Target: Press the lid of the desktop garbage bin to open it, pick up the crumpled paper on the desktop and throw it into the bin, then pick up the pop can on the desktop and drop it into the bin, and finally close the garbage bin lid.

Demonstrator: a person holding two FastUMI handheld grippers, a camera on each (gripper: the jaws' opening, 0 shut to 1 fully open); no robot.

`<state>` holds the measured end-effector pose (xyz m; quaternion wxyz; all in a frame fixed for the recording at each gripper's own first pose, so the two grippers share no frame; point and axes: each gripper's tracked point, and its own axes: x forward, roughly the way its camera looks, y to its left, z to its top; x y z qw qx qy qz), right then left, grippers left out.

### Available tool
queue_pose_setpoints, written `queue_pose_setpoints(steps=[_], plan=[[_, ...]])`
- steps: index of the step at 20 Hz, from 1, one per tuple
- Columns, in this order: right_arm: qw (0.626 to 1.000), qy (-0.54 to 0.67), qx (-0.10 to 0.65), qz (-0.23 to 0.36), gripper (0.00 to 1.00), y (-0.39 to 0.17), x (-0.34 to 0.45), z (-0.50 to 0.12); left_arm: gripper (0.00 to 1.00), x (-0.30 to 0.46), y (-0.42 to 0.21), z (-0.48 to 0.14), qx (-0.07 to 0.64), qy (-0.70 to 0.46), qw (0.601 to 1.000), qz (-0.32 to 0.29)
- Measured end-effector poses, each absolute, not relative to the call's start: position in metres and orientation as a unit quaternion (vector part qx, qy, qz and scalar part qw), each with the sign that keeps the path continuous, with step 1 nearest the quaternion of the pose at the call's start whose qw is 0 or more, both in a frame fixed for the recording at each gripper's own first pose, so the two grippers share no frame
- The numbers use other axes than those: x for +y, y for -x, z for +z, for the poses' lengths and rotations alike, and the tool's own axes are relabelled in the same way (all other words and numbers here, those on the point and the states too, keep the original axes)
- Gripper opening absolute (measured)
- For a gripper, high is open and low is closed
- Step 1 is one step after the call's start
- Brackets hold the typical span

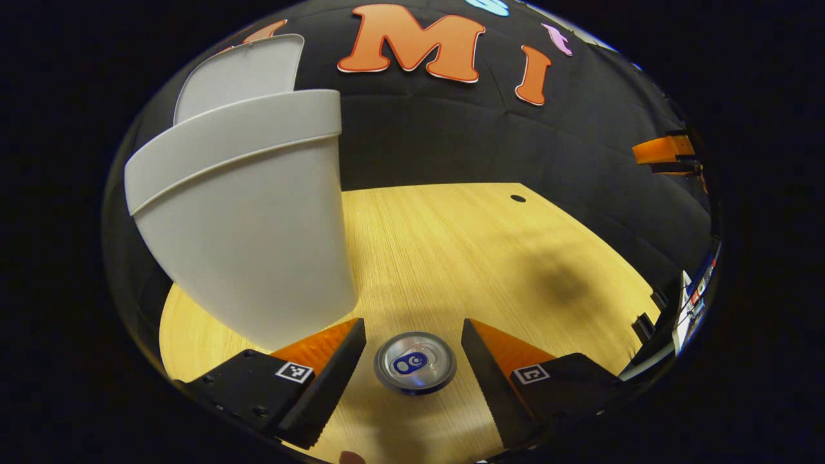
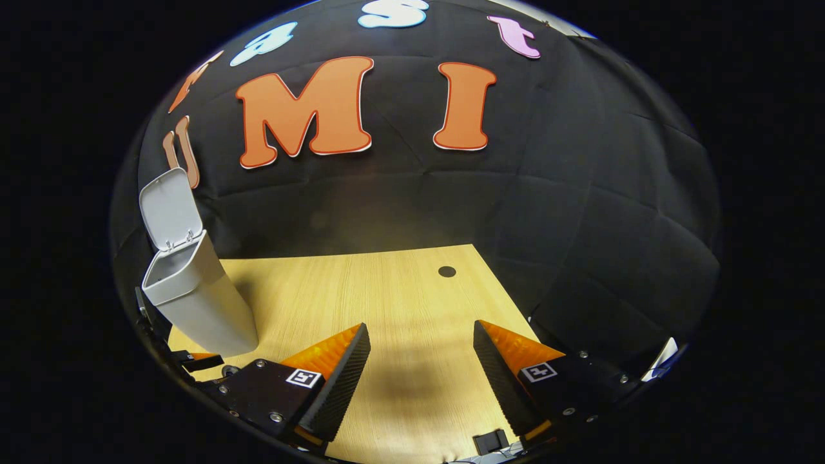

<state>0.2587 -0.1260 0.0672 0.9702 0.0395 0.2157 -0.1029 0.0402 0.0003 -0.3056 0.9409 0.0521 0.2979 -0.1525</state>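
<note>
"Down on the wooden desk [image 1: 451, 258], right between my left gripper's [image 1: 412, 380] two fingers, stands the pop can [image 1: 414, 362]. I see its shiny top from above"

"Are the fingers on it?"

"No. The left claw is wide, with a bit of desk showing on each side of the can. It holds nothing"

"And the bin?"

"The garbage bin [image 1: 258, 225] is just beside the can, to the left in the left gripper view. Its lid [image 1: 242, 74] stands up, so the bin is open (I think the paper part is done, since I can't spot any crumpled paper on the desk, but I can't see into the bin)"

"What about your other hand?"

"The right gripper [image 2: 419, 380] is wide too, and empty. It hangs over bare desk, well apart from the bin [image 2: 200, 303], whose lid [image 2: 169, 209] I also see raised from there"

"What could go wrong?"

"If I squeeze off-centre, one finger may hit the can first and push it over or make it roll. If I squeeze too hard, the thin can may dent and slip. The bin is so near that my left finger [image 1: 325, 380] could bump it as I lift, and a knock might tip the bin or drop the lid shut before the can goes in"
</note>
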Motion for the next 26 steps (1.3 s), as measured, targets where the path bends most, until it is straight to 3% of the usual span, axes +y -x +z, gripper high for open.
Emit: queue_pose_setpoints(steps=[11, 12, 14, 15, 21, 26], plan=[[0.963, -0.063, 0.243, -0.102, 0.97, -0.261, -0.131, 0.049, 0.97, 0.010, -0.033, -0.353, 0.389, -0.077, 0.908, -0.136], [0.962, -0.063, 0.246, -0.104, 0.97, -0.260, -0.132, 0.045, 0.85, 0.008, -0.033, -0.355, 0.391, -0.078, 0.906, -0.141], [0.961, -0.062, 0.249, -0.103, 0.97, -0.258, -0.133, 0.043, 0.87, 0.010, -0.032, -0.352, 0.396, -0.077, 0.904, -0.140], [0.961, -0.061, 0.249, -0.103, 0.97, -0.258, -0.133, 0.043, 0.83, 0.010, -0.034, -0.348, 0.393, -0.076, 0.906, -0.138], [0.964, -0.066, 0.242, -0.090, 0.97, -0.259, -0.127, 0.053, 0.83, 0.005, -0.033, -0.270, 0.332, -0.063, 0.929, -0.154], [0.968, -0.062, 0.231, -0.074, 0.97, -0.260, -0.112, 0.066, 0.82, -0.007, -0.034, -0.161, 0.241, -0.039, 0.955, -0.171]])
